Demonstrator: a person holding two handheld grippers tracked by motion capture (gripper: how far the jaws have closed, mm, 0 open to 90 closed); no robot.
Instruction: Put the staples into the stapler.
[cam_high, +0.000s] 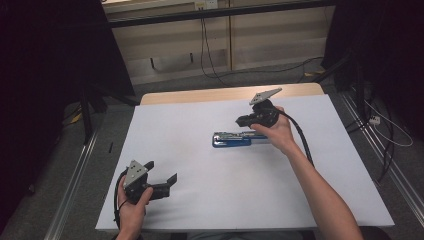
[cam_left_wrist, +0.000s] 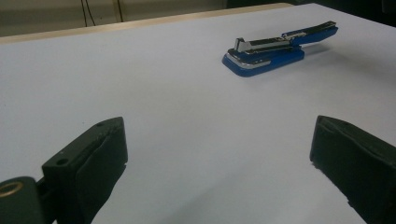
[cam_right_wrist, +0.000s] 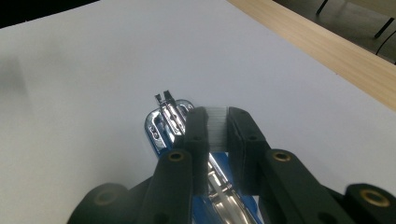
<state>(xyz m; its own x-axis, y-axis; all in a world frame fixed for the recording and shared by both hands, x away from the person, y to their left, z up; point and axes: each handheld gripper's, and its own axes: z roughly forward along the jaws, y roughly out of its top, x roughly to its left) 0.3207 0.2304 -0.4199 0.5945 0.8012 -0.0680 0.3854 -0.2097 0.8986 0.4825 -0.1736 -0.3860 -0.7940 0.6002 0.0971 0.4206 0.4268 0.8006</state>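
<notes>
A blue stapler lies on the white table top, its lid swung open and its metal magazine bared. My right gripper hovers just above the stapler's rear half, pointing left and down. In the right gripper view its jaws are shut on a short silvery strip of staples, held over the magazine. My left gripper rests at the near left of the table, open with nothing between its fingers. It faces the stapler, which lies well ahead of it.
A wooden table edge runs along the far side of the white top. Beyond it are a floor with cables and dark stands at both sides. A black cable trails from the right gripper along the forearm.
</notes>
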